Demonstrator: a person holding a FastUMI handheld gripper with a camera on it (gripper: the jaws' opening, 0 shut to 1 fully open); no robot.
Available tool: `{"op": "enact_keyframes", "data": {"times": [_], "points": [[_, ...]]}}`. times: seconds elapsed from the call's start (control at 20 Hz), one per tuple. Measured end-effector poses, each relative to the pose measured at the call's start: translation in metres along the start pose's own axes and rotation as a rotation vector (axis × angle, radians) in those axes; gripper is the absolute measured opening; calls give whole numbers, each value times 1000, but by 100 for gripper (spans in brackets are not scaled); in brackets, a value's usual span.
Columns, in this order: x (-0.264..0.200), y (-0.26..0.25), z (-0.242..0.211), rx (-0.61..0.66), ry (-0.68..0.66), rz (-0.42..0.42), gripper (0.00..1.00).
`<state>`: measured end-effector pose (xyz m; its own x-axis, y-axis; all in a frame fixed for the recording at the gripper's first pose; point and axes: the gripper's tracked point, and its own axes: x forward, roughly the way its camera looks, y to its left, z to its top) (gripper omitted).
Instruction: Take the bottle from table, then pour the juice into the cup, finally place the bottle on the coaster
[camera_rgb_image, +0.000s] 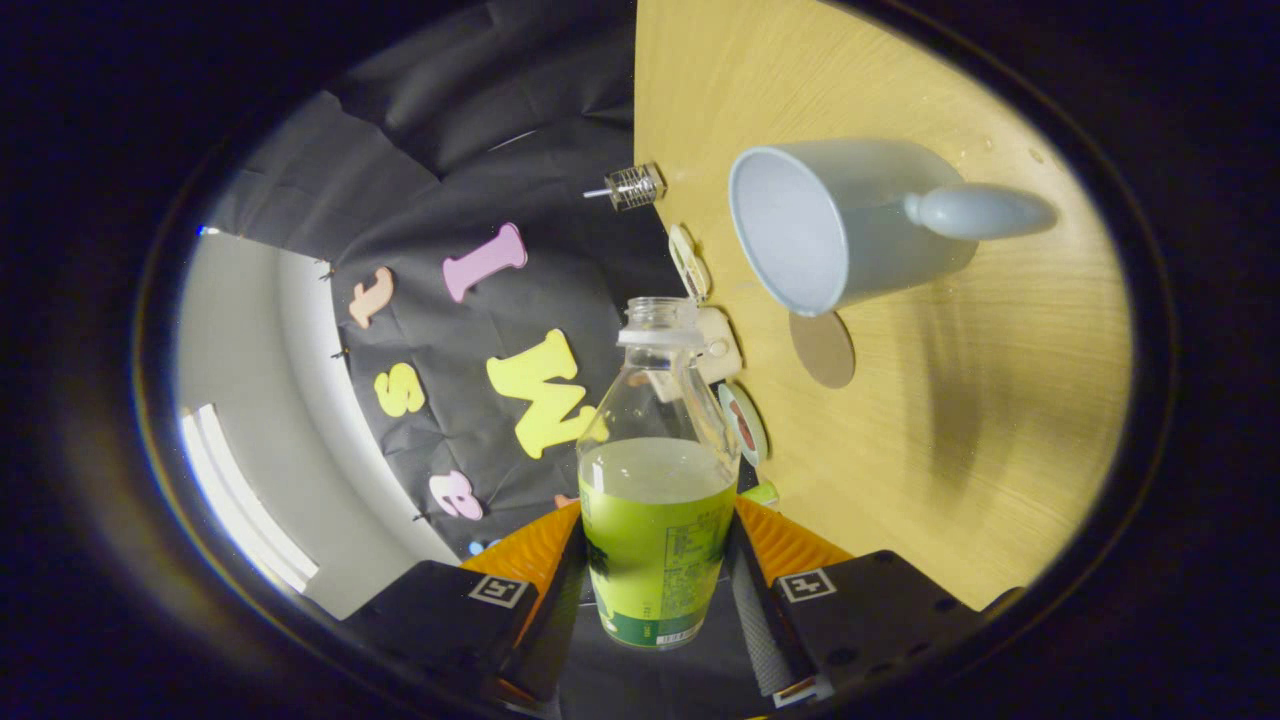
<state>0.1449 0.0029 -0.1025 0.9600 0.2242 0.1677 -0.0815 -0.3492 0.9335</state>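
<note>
Surface: pale wood-grain board, seen rolled on its side by the gripper view, so it stands as a wall on the right of the scene. Its top is smooth, with a soft shadow band crossing it below the cup.

Gripper: jaws clamped on the bottle, one finger pressing each side of the labelled lower body. Bottle sits between the fingers, neck pointing away from the camera, cap off, mouth open. Clear plastic above, green label below; pale juice reaches to roughly the top of the label.

Cup: light blue-grey, handle facing the camera's side, standing on the surface beyond the bottle and to its right, apart from it. The inside shows no liquid that can be made out.

Coaster: round, tan, flat on the surface between cup and bottle mouth, partly under the cup's edge in this view; touching or not cannot be told.

Small items line the surface's far edge: a clear ribbed vial, a pale clip-like piece, a round tape-like disc.

Room: black cloth backdrop behind the surface; a white wall on the left with a bright strip of light.
</note>
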Motion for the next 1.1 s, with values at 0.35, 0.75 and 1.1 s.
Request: {"op": "enact_keyframes", "data": {"times": [0.35,0.75,1.1], "points": [[2,15,-4,48,9,26,75],[-1,42,-15,124,49,70,76],[-3,64,-14,174,40,102,75]]}}
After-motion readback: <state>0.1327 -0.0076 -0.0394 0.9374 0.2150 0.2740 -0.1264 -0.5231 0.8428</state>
